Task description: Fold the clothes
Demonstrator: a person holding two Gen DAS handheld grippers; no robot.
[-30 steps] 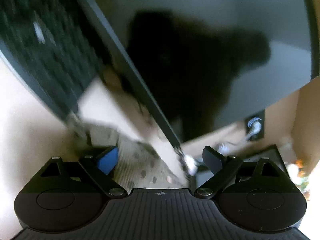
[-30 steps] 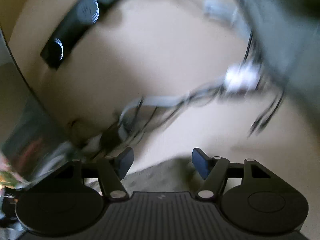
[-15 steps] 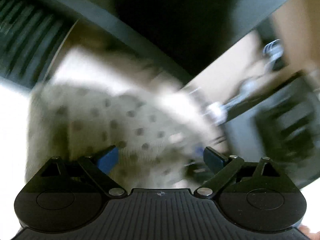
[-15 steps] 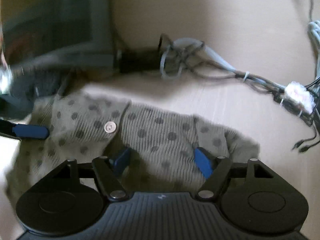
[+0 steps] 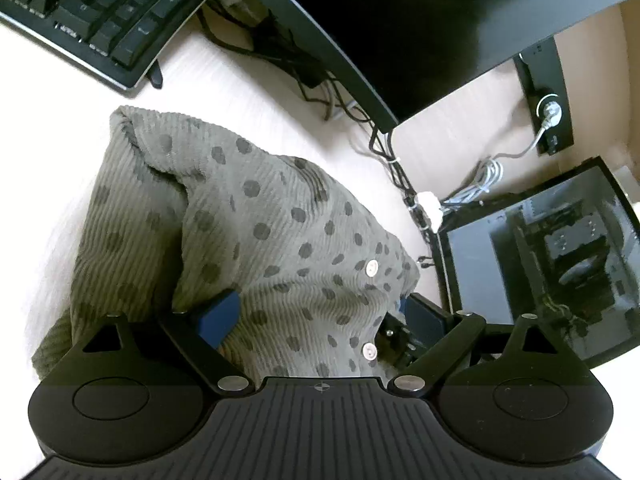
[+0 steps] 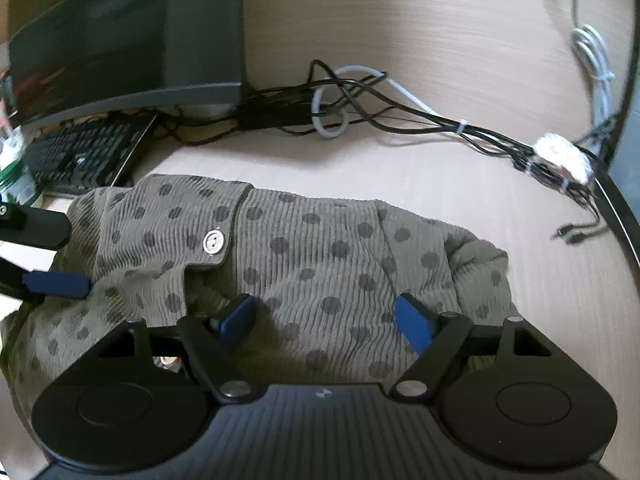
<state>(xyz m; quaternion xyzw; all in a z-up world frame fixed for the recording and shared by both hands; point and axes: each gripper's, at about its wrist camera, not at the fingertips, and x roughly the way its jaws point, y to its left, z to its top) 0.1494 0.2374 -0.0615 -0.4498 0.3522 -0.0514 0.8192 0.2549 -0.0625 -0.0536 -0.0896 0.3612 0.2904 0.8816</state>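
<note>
I've got the dotted olive garment spread across the middle of the desk, my right gripper opening over it to let the fold settle, my left gripper apart and, it seems, gripping nothing.

Garments: I am seeing one dotted cardigan
Buttons: I am counting two
Keyboards: one
Monitors: one
Grippers: I am holding two, left gripper, right gripper
</note>
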